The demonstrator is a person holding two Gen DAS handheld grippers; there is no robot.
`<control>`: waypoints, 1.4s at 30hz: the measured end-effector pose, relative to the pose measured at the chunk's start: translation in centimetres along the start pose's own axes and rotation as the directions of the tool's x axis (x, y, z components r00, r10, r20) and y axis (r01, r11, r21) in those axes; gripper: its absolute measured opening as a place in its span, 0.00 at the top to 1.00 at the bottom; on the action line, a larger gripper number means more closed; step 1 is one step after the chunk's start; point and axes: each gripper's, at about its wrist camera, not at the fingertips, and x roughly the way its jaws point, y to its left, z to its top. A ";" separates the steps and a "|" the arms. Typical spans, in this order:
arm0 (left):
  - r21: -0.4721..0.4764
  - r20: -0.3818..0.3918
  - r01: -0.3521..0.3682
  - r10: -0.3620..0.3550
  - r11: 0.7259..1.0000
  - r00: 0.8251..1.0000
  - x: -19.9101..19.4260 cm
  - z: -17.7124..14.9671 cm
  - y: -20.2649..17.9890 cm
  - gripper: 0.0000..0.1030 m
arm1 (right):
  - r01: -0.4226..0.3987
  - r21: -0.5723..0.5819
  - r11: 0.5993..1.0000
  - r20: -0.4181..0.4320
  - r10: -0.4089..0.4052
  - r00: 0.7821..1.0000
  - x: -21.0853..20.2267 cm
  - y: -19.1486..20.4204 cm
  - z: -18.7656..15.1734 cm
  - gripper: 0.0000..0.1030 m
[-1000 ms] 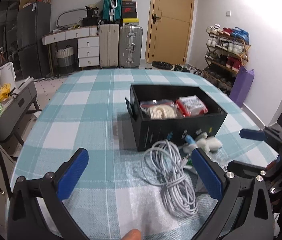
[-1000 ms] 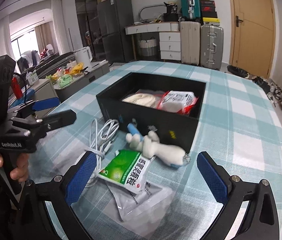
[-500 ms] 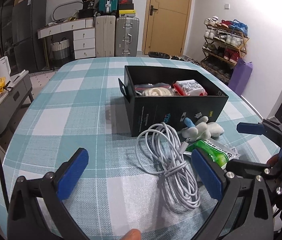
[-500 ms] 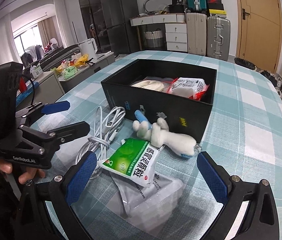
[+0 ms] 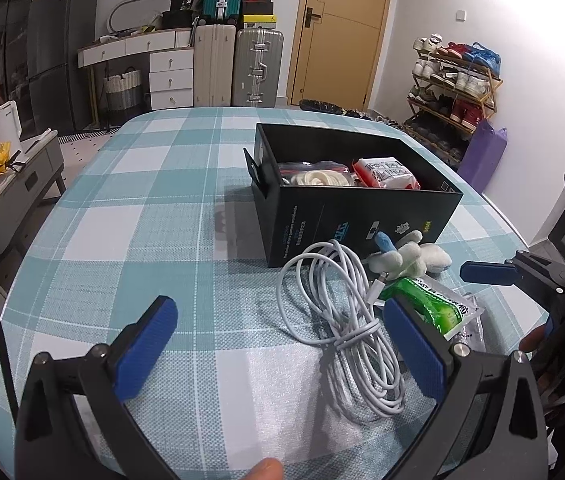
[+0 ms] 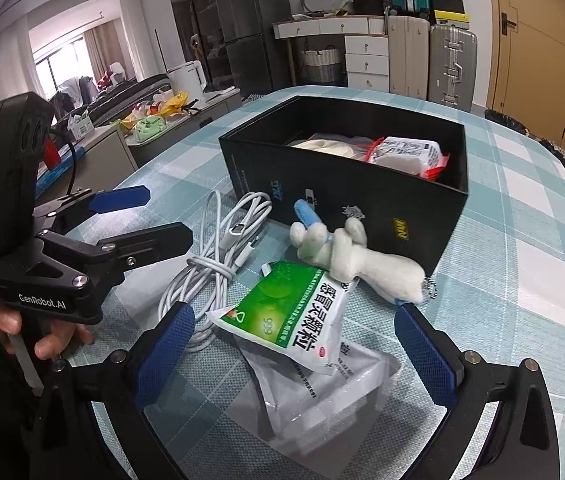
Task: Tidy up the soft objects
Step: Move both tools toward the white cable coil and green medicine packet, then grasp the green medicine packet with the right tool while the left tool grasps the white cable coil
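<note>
Both your grippers gape, holding nothing, above the teal-checked tablecloth point(image 5: 130, 208).

Left to right: your left gripper point(image 5: 282, 344) over the coiled white cable point(image 5: 346, 312); green-and-white sachet point(image 6: 298, 316) between right gripper's point(image 6: 294, 348) pads; white plush toy point(image 6: 358, 260) touching the black cardboard box point(image 6: 346, 200).

Both grippers are now lower, it seems, and closer to the white cable point(image 5: 346, 320) and the green packet point(image 6: 294, 316); nothing on the worktop has moved.
</note>
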 end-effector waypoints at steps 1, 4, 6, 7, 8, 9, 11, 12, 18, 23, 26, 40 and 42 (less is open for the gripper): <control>0.000 -0.001 0.002 -0.002 1.000 1.000 0.0 0.0 0.0 0.00 | 0.001 0.001 1.000 -0.001 -0.001 1.000 0.1 0.0 0.0 0.02; 0.000 -0.003 0.004 -0.004 1.000 1.000 0.1 0.0 0.0 0.00 | -0.001 0.016 1.000 -0.018 0.002 1.000 0.7 -0.2 0.0 0.07; 0.003 -0.006 0.002 -0.002 1.000 1.000 0.1 0.0 0.0 0.00 | -0.009 0.021 1.000 -0.021 0.010 1.000 0.9 -0.3 0.0 0.08; 0.004 -0.006 0.001 -0.001 1.000 1.000 0.1 0.1 0.0 0.00 | -0.009 0.021 1.000 -0.021 0.009 1.000 0.9 -0.3 0.1 0.09; 0.004 -0.008 0.003 -0.003 1.000 1.000 0.1 0.1 -0.1 0.00 | -0.012 0.019 1.000 -0.021 0.012 1.000 0.9 -0.3 0.1 0.10; 0.004 -0.009 0.004 -0.004 1.000 1.000 0.2 0.1 -0.1 0.00 | -0.016 0.021 1.000 -0.023 0.017 1.000 1.0 -0.4 0.1 0.10; 0.007 -0.008 0.003 -0.003 1.000 1.000 0.2 0.1 -0.1 0.00 | -0.026 0.030 0.999 -0.024 0.026 0.999 1.2 -0.6 0.2 0.10; 0.008 -0.009 0.003 -0.003 1.000 1.000 0.2 0.1 -0.1 0.00 | -0.035 0.036 0.999 -0.025 0.035 0.999 1.4 -0.6 0.3 0.10; 0.008 -0.010 0.003 -0.003 1.000 1.000 0.3 0.0 -0.1 0.00 | -0.044 0.056 0.997 -0.036 0.046 0.998 1.8 -1.0 0.4 0.11; 0.010 -0.010 0.002 -0.002 1.000 1.000 0.4 0.0 0.0 0.00 | -0.051 0.052 0.997 -0.041 0.053 0.998 2.2 -0.6 0.8 0.21; 0.012 -0.011 0.002 -0.002 1.000 1.000 0.4 0.0 0.0 0.00 | -0.048 0.055 0.997 -0.043 0.051 0.998 2.5 -0.5 0.9 0.28; 0.020 -0.026 -0.005 0.006 1.000 1.000 0.3 -0.2 -0.1 0.00 | -0.067 0.028 0.997 -0.008 0.067 0.998 1.1 -0.5 0.3 0.49; 0.016 -0.034 -0.007 0.008 1.000 0.999 0.3 -0.2 -0.2 0.00 | -0.069 0.023 0.997 0.014 0.069 0.998 0.3 -0.5 0.3 0.49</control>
